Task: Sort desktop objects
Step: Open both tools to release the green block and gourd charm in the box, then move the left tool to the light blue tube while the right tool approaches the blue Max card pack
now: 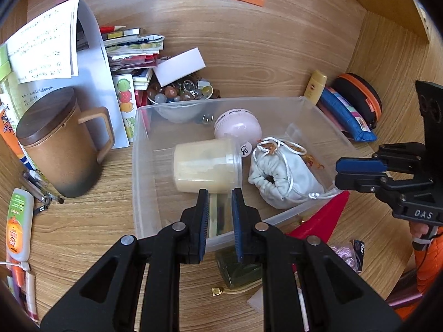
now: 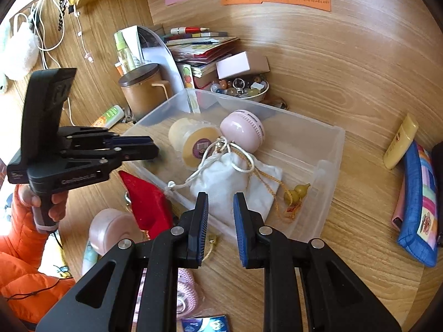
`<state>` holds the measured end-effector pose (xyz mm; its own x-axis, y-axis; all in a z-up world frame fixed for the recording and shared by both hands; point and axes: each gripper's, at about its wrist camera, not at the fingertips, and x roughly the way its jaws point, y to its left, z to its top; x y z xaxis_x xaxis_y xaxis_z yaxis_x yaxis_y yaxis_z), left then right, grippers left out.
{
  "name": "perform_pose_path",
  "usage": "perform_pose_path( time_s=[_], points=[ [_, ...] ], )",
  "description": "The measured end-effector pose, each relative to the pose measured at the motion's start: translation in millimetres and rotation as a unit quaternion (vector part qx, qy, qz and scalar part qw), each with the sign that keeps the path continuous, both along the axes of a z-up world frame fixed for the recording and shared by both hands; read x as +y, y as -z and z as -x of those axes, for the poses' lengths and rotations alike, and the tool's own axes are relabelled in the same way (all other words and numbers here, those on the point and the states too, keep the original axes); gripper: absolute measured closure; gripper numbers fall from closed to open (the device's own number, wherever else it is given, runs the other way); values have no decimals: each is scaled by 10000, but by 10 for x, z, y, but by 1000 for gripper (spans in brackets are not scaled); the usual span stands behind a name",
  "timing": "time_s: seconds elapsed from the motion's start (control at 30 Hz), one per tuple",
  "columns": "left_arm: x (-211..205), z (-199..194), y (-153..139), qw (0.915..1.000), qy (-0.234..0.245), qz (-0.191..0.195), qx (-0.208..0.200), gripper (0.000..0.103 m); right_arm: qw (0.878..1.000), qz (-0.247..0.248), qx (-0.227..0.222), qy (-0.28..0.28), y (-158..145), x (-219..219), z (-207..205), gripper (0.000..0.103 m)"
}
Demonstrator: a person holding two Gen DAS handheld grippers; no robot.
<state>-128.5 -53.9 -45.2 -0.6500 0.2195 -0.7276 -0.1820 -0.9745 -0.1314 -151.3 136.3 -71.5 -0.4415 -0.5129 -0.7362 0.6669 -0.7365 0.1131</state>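
Note:
A clear plastic bin (image 1: 144,138) (image 2: 332,144) stands mid-desk. Inside lie a cream-filled jar (image 1: 206,166) (image 2: 193,144) on its side, a pink round gadget (image 1: 238,127) (image 2: 246,130) and a white drawstring pouch (image 1: 279,177) (image 2: 229,182). My left gripper (image 1: 219,193) (image 2: 151,145) hovers over the bin's near wall, just short of the jar, shut and holding nothing. To the right, my right gripper (image 2: 220,196) (image 1: 339,171) is over the bin's near edge above the pouch, also shut and holding nothing. A red cloth item (image 1: 324,221) (image 2: 146,202) lies outside the bin between the two grippers.
A lidded brown mug (image 1: 58,149), papers and a bead bowl (image 1: 180,94) crowd the back left. A yellow tube (image 2: 401,141), blue pencil case (image 2: 418,207) and black-orange case (image 1: 360,96) lie right. A green bottle (image 1: 238,271) and pink roll (image 2: 110,229) sit near me.

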Motion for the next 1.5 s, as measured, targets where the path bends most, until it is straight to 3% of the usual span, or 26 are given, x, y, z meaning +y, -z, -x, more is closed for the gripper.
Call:
perform_pose_path(
  time_s=[0.2,0.33,0.47,0.7,0.87,0.97,1.23,1.3,1.5],
  points=[
    [27,-16,-8,9999,-46,134,16,87,9999,-92,61,88,-2,-24,-67,86],
    [23,-66,-28,9996,-132,213,104,66,9997,-98,99,188,-25,-3,-126,79],
    [41,-163,-86,9984,-215,392,346,46,9988,-135,305,351,-72,33,-239,60],
    [59,-339,-192,9962,-329,502,637,32,9965,-57,575,599,-174,134,-436,43],
    [73,-487,-248,9950,-389,498,776,23,9946,-73,700,758,-208,201,-570,40],
    [70,-598,-277,9938,-472,493,875,16,9933,-89,755,875,-201,242,-655,32],
    [68,-878,-302,9919,-609,512,994,8,9903,-117,898,1057,-128,333,-898,26],
    [70,-939,-278,9918,-630,509,990,7,9895,-94,898,1126,-101,377,-940,20],
    [81,-1156,-135,9922,-681,512,912,6,9886,3,791,1282,21,513,-1047,19]
  ],
)
